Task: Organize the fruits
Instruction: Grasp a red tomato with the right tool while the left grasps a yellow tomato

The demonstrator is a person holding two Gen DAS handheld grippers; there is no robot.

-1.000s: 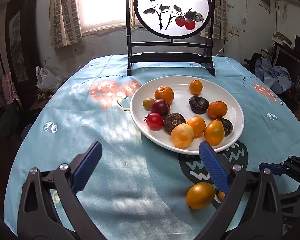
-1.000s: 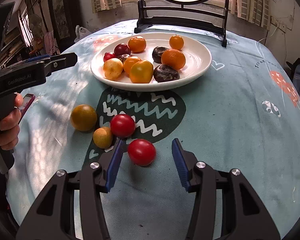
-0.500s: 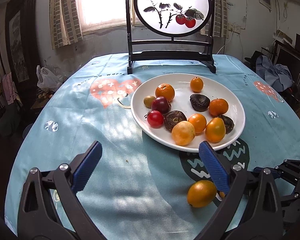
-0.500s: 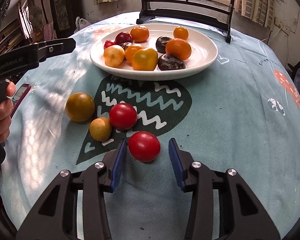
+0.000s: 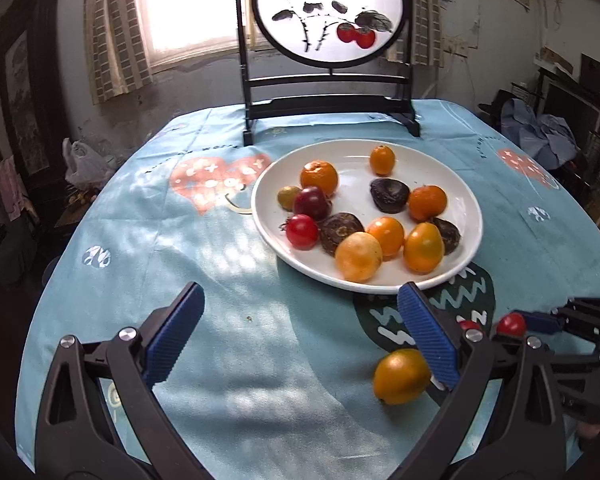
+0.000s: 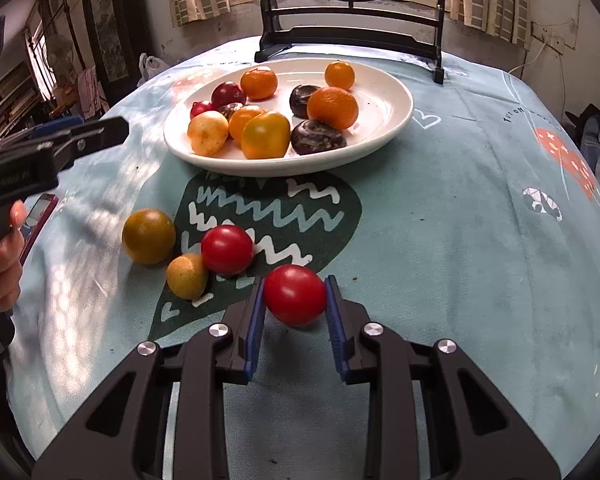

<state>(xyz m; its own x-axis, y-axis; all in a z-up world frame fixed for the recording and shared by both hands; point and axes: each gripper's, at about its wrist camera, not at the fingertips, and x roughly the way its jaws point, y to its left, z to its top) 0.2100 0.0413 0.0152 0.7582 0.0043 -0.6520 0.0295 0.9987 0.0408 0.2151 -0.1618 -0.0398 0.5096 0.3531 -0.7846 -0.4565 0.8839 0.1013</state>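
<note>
Your right gripper (image 6: 295,298) low at the near edge, blue pads clamping a red tomato (image 6: 295,294), your left gripper (image 5: 300,334) spread wide, hovering at the left.

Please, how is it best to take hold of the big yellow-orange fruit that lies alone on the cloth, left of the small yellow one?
Probably grip the big yellow-orange fruit across its widest middle, coming from its open left side with the left claw. It is round and smooth, so off-center pads may slip. The small yellow fruit lies close on its right.

Bright curtained window (image 5: 184,12), grimy wall (image 5: 188,88)
</note>
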